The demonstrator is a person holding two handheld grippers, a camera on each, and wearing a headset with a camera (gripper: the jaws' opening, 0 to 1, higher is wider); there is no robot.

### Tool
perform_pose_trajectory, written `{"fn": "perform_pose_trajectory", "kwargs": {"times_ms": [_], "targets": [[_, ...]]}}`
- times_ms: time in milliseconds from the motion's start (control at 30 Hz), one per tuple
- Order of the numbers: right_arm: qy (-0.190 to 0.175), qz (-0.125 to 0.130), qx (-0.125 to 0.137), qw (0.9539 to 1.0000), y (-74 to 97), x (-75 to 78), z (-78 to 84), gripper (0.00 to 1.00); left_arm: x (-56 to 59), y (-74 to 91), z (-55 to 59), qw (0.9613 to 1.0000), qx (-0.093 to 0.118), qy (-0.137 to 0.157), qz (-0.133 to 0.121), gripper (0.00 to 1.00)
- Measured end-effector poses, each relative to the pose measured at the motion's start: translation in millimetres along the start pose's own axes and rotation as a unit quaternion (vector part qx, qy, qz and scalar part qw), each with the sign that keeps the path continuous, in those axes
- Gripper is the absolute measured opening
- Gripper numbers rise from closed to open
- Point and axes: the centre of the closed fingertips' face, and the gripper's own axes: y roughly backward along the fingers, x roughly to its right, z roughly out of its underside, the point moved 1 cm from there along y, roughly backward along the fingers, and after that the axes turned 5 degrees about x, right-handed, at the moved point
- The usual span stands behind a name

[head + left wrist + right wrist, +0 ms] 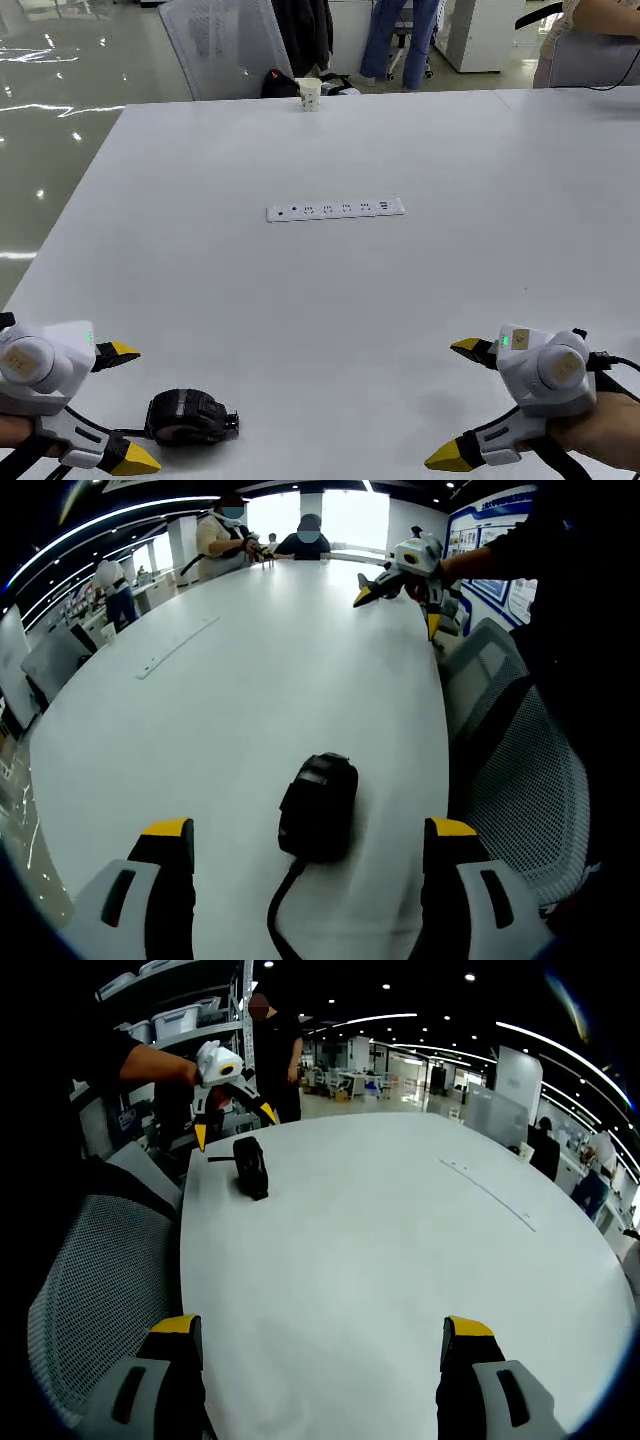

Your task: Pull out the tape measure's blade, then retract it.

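two grippers with yellow-tipped jaws sit low over the near edge of a white table [400,300], one at each near corner of the head view. the left gripper [128,405] is at the near left with its jaws spread wide, and the black tape measure [190,417] lies flat on the table just to its right, at the mouth of that opening. in the left gripper view the tape measure sits in the middle between the two yellow tips, touching neither, and a thin black strap [280,905] trails from its near end back toward the camera. its blade is wound into the case, with a small tab showing on its right side in the head view

the right gripper [455,402] is at the near right, well apart from the tape measure, its jaws also spread wide and holding nothing; bare table lies between them in the right gripper view, with the tape measure far off to the left beside the other gripper

further out, a white power strip [336,209] lies across the middle of the table, and a paper cup [310,93] stands at the far edge. a grey mesh chair [510,750] stands just off the near edge of the table
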Motion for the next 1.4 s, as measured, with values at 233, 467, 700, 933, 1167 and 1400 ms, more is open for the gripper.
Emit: {"fn": "perform_pose_trajectory", "kwargs": {"times_ms": [233,467,700,933,1167,1400], "targets": [[0.015,-0.019,0.005,0.9997,-18.4,-6.9,-12.2,0.99,3.3,-11.3,-4.7,0.9997,-0.007,-0.014,0.017,0.88],[0.027,-0.032,0.007,0.9991,-31.7,-11.6,-21.1,0.99,1.3,-19.4,2.7,0.9966,-0.047,-0.063,0.025,0.82],[0.031,-0.037,0.012,0.9987,-40.9,-12.6,-28.3,0.99,1.1,-24.9,-2.9,0.9965,-0.046,-0.063,0.032,0.82],[0.036,-0.041,0.015,0.9984,-50.2,-11.6,-35.5,0.99,1.0,-31.4,-7.0,0.9956,-0.053,-0.068,0.037,0.78],[0.042,-0.046,0.018,0.9979,-60.5,-11.4,-44.8,0.99,2.8,-39.7,-9.6,0.9943,-0.059,-0.071,0.054,0.67],[0.05,-0.054,0.018,0.9971,-68.1,-14.4,-51.4,0.99,5.6,-43.0,-9.7,0.9931,-0.066,-0.071,0.066,0.62]]}}
